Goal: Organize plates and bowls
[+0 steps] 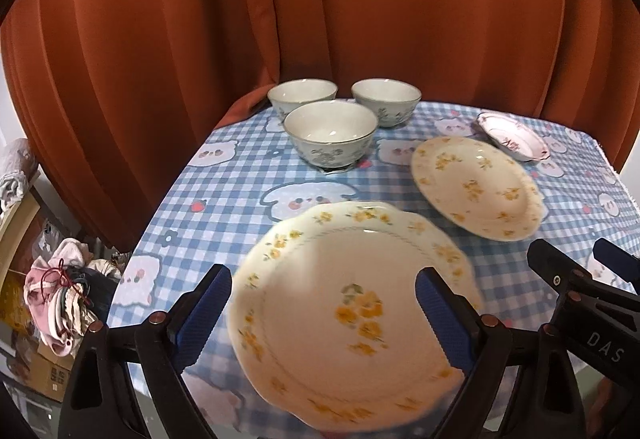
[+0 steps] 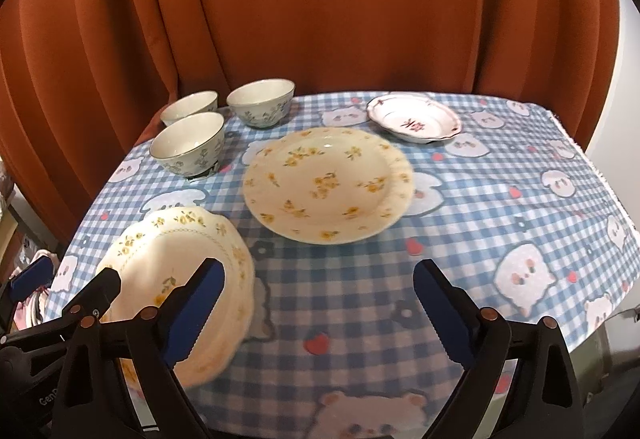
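Checked tablecloth (image 1: 224, 207); scalloped plate (image 1: 352, 303) below open left gripper (image 1: 324, 313).

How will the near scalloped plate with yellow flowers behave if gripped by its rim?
The scalloped plate looks like glazed ceramic: probably rigid, slick and chippable. It is wide and shallow, so an edge grip may let it sag or pivot. Its wavy rim may seat unevenly between the fingers.
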`<state>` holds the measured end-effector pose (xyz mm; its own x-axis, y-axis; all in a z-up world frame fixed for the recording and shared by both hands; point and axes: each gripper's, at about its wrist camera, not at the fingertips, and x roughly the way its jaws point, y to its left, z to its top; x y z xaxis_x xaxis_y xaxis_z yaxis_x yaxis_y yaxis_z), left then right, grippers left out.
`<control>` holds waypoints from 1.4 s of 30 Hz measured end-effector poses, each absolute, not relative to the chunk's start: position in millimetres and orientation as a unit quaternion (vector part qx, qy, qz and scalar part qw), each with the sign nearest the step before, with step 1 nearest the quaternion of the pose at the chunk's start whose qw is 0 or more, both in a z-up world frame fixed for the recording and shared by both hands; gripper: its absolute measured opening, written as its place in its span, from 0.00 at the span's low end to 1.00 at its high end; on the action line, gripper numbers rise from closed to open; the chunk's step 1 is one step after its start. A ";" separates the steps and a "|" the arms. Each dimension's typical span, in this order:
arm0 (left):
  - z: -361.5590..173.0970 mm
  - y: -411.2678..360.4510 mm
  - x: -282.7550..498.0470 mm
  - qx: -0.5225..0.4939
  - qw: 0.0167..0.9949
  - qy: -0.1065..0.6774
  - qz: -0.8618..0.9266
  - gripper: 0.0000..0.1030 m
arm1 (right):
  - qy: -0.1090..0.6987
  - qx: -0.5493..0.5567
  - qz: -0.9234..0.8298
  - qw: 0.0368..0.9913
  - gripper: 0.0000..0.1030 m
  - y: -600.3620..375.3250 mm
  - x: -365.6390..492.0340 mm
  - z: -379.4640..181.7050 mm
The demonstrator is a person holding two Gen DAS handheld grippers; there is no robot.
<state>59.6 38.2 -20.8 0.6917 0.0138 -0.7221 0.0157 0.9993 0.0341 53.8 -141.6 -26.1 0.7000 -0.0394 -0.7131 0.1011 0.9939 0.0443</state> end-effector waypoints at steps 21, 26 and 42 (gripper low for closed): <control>-97.8 90.4 132.9 0.017 0.848 0.526 -0.064 0.72 | 0.521 0.043 -0.061 0.850 0.80 -64.8 131.4 -99.8; -101.3 84.8 133.0 0.023 0.847 0.525 -0.083 0.71 | 0.538 0.042 -0.075 0.838 0.71 -62.7 134.8 -109.4; -105.4 85.7 137.7 0.016 0.825 0.556 -0.097 0.69 | 0.561 0.048 -0.094 0.821 0.69 -63.8 134.9 -112.7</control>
<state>137.7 85.7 -105.4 0.3620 -0.1422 -0.9213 0.1778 0.9807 -0.0816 134.9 -63.8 -112.7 0.3524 -0.1003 -0.9305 0.2083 0.9777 -0.0265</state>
